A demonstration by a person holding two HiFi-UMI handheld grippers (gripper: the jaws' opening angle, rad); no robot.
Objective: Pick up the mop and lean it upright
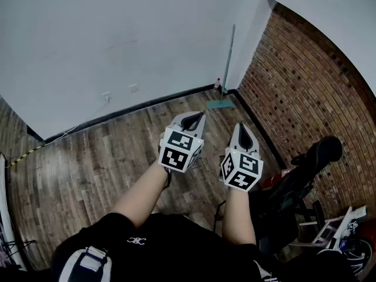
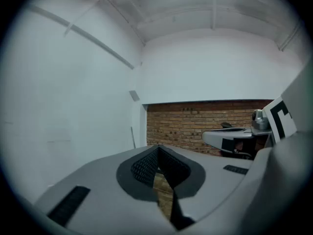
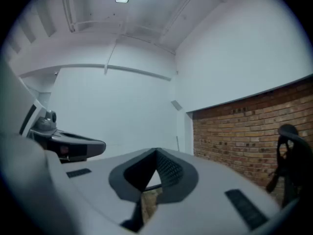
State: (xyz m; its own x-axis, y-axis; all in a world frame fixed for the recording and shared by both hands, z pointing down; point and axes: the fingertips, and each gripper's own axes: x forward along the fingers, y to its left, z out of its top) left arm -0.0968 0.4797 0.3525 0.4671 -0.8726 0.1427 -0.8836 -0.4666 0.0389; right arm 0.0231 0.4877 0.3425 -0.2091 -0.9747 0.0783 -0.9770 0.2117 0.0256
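The mop stands upright in the far corner, its thin pole [image 1: 229,54] leaning on the white wall and its teal head [image 1: 220,104] on the wooden floor. In both gripper views the pole is a thin line in the corner [image 2: 133,137] [image 3: 177,144]. My left gripper [image 1: 192,120] [image 2: 157,153] is held up over the floor, well short of the mop, its jaws shut with nothing between them. Beside it my right gripper [image 1: 244,135] [image 3: 156,155] is also shut and empty. Both point toward the corner.
A brick wall [image 1: 299,81] runs along the right. A black chair-like frame [image 1: 305,169] and a white rack [image 1: 335,228] stand at the right near my body. A small bottle [image 1: 217,85] sits by the corner. A cable [image 1: 64,135] lies along the baseboard.
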